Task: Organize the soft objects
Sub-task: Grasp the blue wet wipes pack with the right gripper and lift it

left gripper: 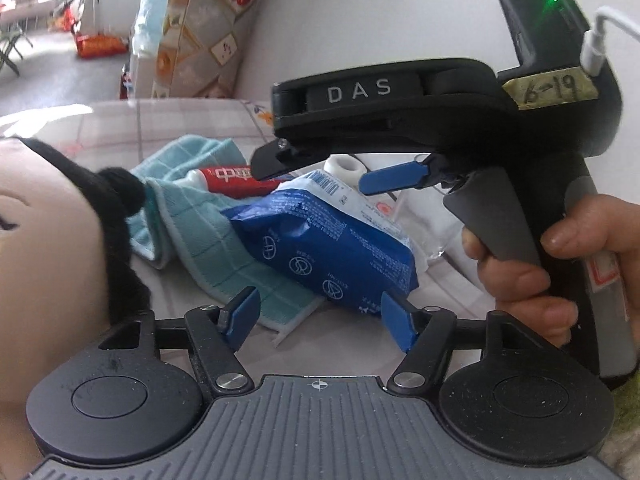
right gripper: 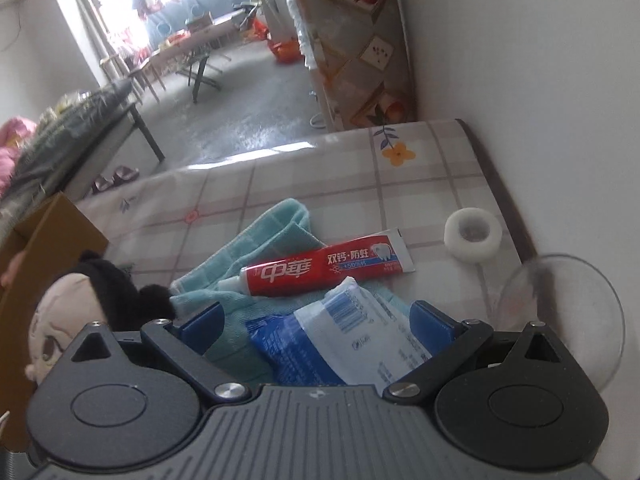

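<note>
A checked, flower-printed cloth covers your table, set against a white wall with a tiled room beyond.

Your right gripper hangs just over the blue-and-white wipes pack, jaws released and straddling it, holding nothing. The pack lies on a teal towel, with its long axis running away from you, so the jaws would close across its short width. Your left gripper is also released and empty, facing the pack's blue end from the side. The right looks nearer and better lined up, so I'd judge it takes the grasp. A red toothpaste tube lies just beyond the pack, a plush doll to the left, and a white tape roll well apart to the right.
</note>
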Tool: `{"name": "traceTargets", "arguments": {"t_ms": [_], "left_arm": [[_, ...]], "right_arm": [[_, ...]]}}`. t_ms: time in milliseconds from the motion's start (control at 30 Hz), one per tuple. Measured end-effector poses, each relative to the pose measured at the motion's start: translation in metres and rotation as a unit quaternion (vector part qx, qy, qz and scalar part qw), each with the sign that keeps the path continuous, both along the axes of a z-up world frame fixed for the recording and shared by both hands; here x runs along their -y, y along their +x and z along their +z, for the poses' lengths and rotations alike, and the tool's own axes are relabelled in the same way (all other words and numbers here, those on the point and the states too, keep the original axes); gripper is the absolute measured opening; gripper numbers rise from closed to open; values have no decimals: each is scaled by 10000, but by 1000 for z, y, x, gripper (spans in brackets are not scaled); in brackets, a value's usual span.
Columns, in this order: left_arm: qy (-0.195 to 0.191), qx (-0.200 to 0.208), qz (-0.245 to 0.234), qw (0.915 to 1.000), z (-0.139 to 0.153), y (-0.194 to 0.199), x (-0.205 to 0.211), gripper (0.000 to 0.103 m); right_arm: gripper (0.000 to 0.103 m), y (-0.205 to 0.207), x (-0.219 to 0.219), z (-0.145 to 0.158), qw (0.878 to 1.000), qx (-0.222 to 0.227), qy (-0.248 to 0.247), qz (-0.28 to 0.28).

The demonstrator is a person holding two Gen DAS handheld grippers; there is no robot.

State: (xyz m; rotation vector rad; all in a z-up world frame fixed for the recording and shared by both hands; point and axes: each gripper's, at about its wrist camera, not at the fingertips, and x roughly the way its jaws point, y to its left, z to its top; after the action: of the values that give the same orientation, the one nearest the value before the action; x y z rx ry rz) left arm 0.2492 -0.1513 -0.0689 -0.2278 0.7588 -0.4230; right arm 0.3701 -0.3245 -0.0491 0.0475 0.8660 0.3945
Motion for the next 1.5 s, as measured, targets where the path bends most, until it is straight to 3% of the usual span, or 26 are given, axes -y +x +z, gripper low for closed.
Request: {"name": "traceTargets", "arguments": {"t_ms": [367,433,633,833,933,1000,1100,1200,1367,1500], "left_arm": [[-365,-270,-12,9990,-6,12,1,64],[-366,-285,-18,9989,-6,11,0,65],[-312,-296,-47,9991,-4,0,0,65],[-329,-293,-6,9990,0,-4,-1,65],[-262,-273,-4,9993,-1,-4,-3,65],[-224,-295,35,9993,-2,0,-4,65],[-226,-301,91,9992,-3,2,-8,64],[-194,-303,141,9993,-3,6,-9,63],[-180,-445,181,9987,-5,17,-1,60],[-255,-605,135,9978,-6,27,7,56]], "right_arm": [[103,7,-18,1,9973,-481,-405,376],[103,5,-16,2,9957,-720,-162,554],[103,-12,-15,8,9934,-897,41,710],[103,-19,0,2,9900,-1116,592,626],[102,-23,8,-6,9821,-1363,1112,679],[95,-29,21,-4,9805,-1284,1410,479],[94,-50,57,2,9763,-776,2009,-201],[91,-78,94,-7,9634,-414,2447,-1008],[75,-93,130,-39,9377,-492,2867,-1899],[67,-81,133,-57,9303,-663,2927,-2110]]}}
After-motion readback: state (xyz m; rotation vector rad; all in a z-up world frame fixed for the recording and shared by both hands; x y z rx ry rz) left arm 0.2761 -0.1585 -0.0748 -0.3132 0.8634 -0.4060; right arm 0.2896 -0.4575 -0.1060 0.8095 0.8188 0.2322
